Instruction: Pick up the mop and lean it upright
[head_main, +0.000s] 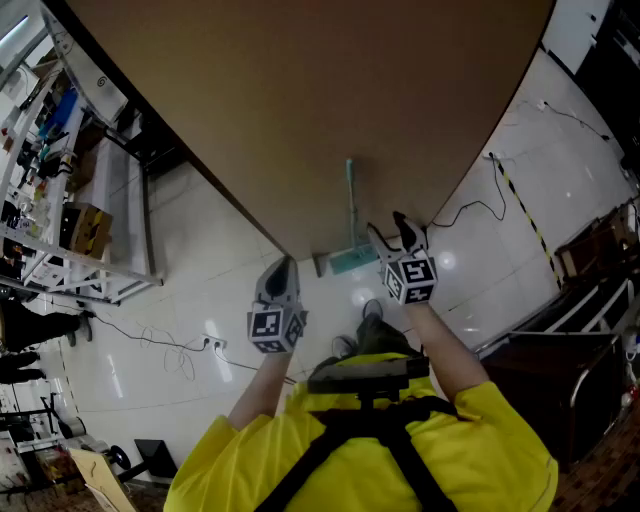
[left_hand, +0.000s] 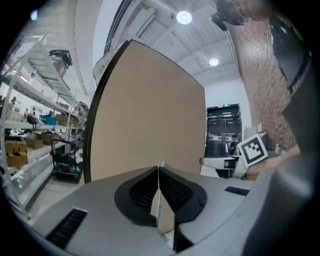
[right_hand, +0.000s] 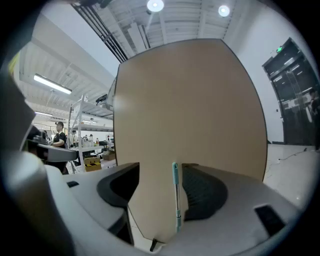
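**A:** Where's the mop?

**B:** It's upright against the brown board, with its head on the glossy floor, clear of both tools. The right gripper gapes wide and empty. The left gripper is pinched together on nothing.

**A:** Risks?

**B:** I'd say the head could skid on that shiny tile. A nudge could also tip the handle sideways.

**A:** Any writing?

**B:** None legible, only the grippers' square markers.
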